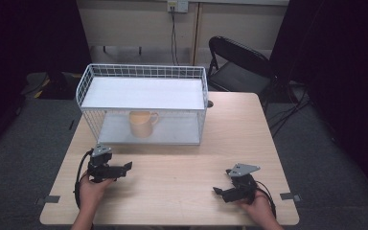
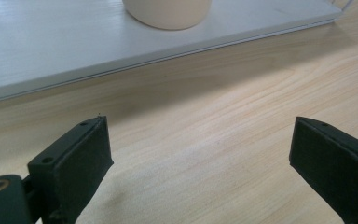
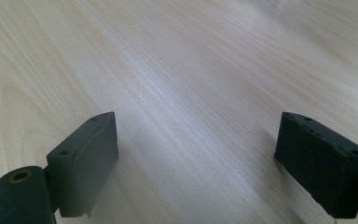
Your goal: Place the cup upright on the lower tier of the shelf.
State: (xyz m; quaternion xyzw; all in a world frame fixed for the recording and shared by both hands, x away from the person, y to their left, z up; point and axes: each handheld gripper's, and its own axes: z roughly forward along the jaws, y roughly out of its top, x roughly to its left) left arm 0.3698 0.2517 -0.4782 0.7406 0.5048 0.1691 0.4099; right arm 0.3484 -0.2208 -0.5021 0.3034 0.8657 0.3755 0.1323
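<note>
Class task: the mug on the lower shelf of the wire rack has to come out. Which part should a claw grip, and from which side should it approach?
Probably the handle or the rim beside it. The mug stands upright on the lower shelf, handle towards the right. The rack's front looks open, so come in low from the front; the upper shelf blocks a top approach. The left claw is nearer and open.
</note>
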